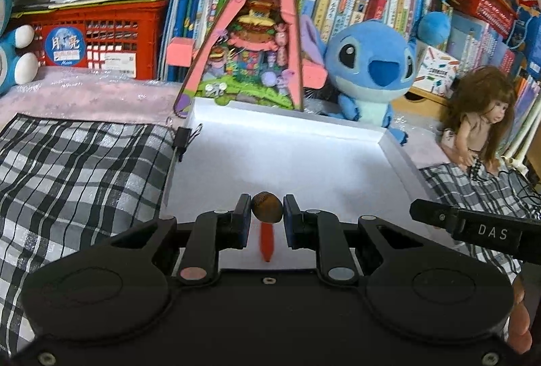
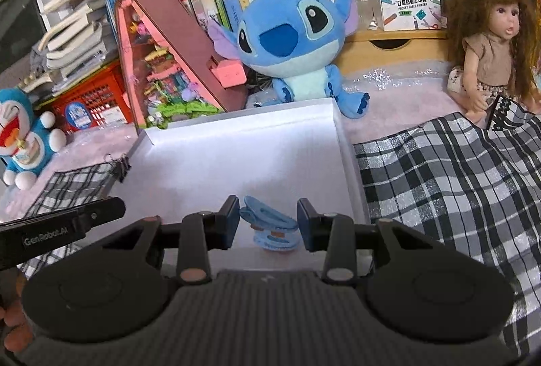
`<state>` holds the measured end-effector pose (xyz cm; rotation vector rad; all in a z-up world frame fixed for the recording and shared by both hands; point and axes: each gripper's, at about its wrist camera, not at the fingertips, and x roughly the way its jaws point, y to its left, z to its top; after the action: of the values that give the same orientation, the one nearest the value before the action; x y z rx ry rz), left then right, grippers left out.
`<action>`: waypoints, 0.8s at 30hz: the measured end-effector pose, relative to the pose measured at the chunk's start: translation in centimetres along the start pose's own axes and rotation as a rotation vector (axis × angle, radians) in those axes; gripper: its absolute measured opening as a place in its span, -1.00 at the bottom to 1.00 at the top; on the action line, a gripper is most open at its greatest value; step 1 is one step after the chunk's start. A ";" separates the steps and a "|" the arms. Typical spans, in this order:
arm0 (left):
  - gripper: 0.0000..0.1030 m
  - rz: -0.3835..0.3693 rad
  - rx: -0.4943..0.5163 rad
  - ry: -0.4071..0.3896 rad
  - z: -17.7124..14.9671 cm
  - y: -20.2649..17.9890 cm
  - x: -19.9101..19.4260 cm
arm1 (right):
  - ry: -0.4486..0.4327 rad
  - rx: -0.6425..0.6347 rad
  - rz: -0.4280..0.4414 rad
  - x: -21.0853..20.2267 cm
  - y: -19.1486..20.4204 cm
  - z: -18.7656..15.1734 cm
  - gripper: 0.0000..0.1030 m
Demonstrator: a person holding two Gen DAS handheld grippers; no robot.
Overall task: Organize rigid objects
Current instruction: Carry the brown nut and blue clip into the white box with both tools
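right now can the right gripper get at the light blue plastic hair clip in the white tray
Probably yes. The light blue plastic hair clip lies on the floor of the white tray, directly between the right gripper's open jaws, with nothing visibly between them. Whether the jaws are low enough to close on it isn't clear.

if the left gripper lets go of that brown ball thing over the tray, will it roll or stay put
The brown ball looks rounded and egg-shaped, so it would probably roll or wobble a bit. The white tray floor looks smooth and flat, giving little to stop it, though the raised rim should likely contain it. It seems rigid, pinched by the left hand-held gripper without visible squashing.
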<state>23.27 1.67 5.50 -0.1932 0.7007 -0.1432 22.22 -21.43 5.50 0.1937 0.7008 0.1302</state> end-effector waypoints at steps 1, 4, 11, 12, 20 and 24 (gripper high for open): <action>-0.64 0.004 0.000 0.003 -0.1 0.1 0.1 | 0.004 -0.003 -0.006 0.3 0.0 0.0 -0.17; -0.64 0.015 0.004 0.011 -0.3 0.5 0.5 | 0.017 -0.006 -0.023 1.0 -0.2 0.1 -0.17; -0.64 0.026 0.001 0.028 -0.8 0.9 1.3 | 0.040 -0.015 -0.046 2.4 -0.5 0.2 -0.17; -0.64 0.027 0.000 0.029 -0.8 0.9 1.4 | 0.040 -0.022 -0.048 2.6 -0.5 0.2 -0.17; -0.64 0.036 0.005 0.040 -1.2 1.1 1.9 | 0.044 -0.058 -0.030 3.9 0.0 0.2 -0.17; -0.64 0.042 0.008 0.050 -1.5 1.2 2.1 | 0.047 -0.077 -0.018 4.5 0.2 0.0 -0.16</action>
<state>24.01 2.21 2.80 -0.1674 0.7530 -0.1107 25.63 -20.40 2.78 0.1108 0.7431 0.1449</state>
